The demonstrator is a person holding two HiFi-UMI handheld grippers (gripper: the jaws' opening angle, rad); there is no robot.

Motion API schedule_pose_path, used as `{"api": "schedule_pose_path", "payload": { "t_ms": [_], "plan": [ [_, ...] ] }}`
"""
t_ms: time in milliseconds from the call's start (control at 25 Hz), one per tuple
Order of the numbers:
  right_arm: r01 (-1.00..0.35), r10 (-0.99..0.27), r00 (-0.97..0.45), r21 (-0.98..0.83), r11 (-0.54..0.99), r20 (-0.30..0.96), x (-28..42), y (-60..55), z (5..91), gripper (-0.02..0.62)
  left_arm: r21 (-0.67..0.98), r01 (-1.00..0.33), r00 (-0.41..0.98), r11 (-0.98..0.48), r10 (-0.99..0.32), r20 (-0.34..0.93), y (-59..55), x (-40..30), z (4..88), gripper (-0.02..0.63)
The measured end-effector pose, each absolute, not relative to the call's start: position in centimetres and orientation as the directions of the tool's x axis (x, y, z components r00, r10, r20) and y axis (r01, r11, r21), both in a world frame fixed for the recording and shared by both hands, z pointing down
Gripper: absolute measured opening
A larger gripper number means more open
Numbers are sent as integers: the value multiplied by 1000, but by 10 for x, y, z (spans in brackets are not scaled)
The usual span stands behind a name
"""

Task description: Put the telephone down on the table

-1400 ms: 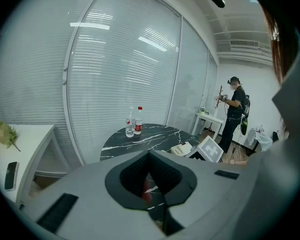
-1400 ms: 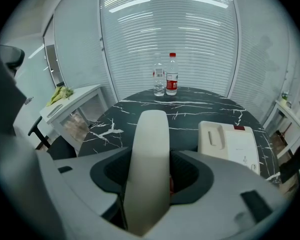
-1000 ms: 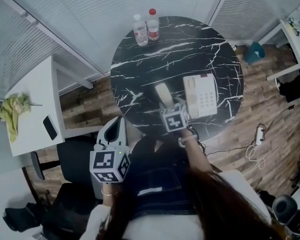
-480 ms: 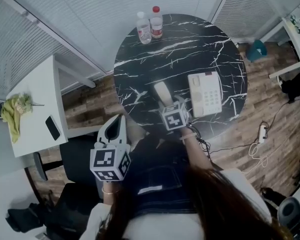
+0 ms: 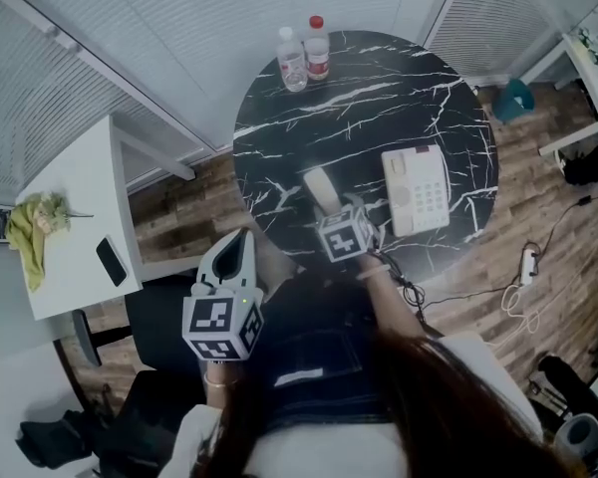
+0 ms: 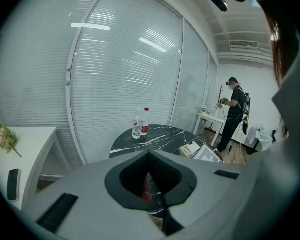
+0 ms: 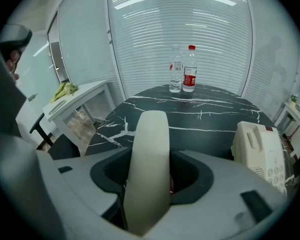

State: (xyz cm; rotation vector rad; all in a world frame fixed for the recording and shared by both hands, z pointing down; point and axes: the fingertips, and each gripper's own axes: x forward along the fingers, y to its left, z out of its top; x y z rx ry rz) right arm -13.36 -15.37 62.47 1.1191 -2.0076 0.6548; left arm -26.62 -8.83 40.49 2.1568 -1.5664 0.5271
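Pale slatted blinds and a wooden floor surround a round black marble table (image 5: pixel 379 78) with white veins, seen from steeply above. On it sits a cream telephone base (image 5: pixel 416 189) with its keypad showing, cradle empty. To the left of the base, the right gripper (image 5: pixel 334 212) is clamped on the cream handset (image 5: pixel 322 187); both jaws press its sides and its long body sticks out ahead of them over the table top. Whether its far end touches the marble cannot be told. Far beyond the base, at the table's far edge, two water bottles (image 5: pixel 304 53) stand side by side and upright. Well to the left of the base and off the table, the left gripper (image 5: pixel 241 242) is held with jaws together, holding nothing.
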Motion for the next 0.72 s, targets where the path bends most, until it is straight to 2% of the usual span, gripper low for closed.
{"api": "schedule_pose_path", "payload": {
  "t_ms": [720],
  "plan": [
    [-850, -479, -364, -75, 522, 799, -166, -150, 635, 225, 104, -962, 267, -253, -790, 552, -83, -292, 413, 2]
  ]
}}
